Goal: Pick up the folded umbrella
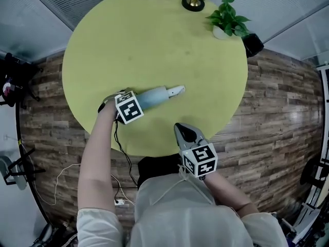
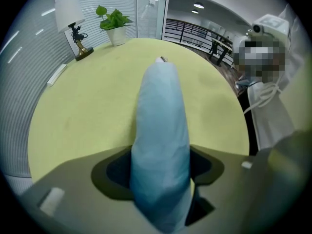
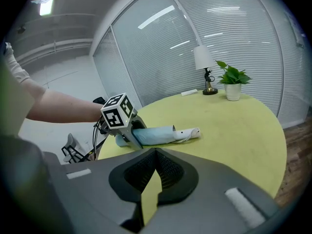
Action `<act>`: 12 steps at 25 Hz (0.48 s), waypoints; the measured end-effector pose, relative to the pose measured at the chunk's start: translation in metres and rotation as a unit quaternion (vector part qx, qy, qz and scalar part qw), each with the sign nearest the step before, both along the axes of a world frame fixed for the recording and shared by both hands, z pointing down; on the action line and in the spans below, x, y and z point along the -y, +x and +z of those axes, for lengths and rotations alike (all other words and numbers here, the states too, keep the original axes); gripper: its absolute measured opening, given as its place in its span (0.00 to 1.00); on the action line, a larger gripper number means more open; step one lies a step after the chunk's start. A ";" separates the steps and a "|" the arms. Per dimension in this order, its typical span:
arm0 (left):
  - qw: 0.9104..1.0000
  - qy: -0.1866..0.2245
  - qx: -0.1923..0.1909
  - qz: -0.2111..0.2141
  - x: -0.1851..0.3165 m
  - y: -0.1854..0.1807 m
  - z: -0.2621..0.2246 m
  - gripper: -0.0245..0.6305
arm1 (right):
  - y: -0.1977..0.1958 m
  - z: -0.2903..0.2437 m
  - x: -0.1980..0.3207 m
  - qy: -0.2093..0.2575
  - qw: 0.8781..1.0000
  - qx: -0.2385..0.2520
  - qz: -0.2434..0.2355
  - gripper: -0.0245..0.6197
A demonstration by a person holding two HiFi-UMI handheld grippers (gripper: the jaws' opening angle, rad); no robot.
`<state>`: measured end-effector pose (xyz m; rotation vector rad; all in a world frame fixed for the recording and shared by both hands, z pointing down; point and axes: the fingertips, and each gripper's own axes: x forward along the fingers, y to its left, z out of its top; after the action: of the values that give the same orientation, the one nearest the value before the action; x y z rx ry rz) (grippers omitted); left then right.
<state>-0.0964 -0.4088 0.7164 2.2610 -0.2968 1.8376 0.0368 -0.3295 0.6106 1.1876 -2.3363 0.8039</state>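
Yellow table (image 1: 154,35), left gripper (image 2: 161,155) open astride folded umbrella (image 1: 154,95)

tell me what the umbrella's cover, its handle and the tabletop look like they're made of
Folded umbrella's cover: soft fabric, probably polyester, matte pale blue with creases.
Handle: looks like hard plastic, white and smooth; too small to be sure.
Tabletop: smooth matte yellow-green surface, likely laminate or painted board, no grain showing.

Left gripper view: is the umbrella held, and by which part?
Not clearly held yet: the jaws of the left gripper stand apart astride the fabric end of the folded umbrella, opposite its handle; it lies on the table.
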 end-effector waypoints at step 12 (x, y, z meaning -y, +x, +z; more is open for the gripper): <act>0.994 0.104 -0.024 -0.013 -0.009 0.007 -0.014 0.48 | -0.001 -0.014 -0.007 0.019 1.000 0.002 -0.008 0.04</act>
<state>-0.0896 -0.3997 0.7023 2.4205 -0.5290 1.8110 0.0359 -0.3229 0.5967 1.1814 -2.3714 0.7600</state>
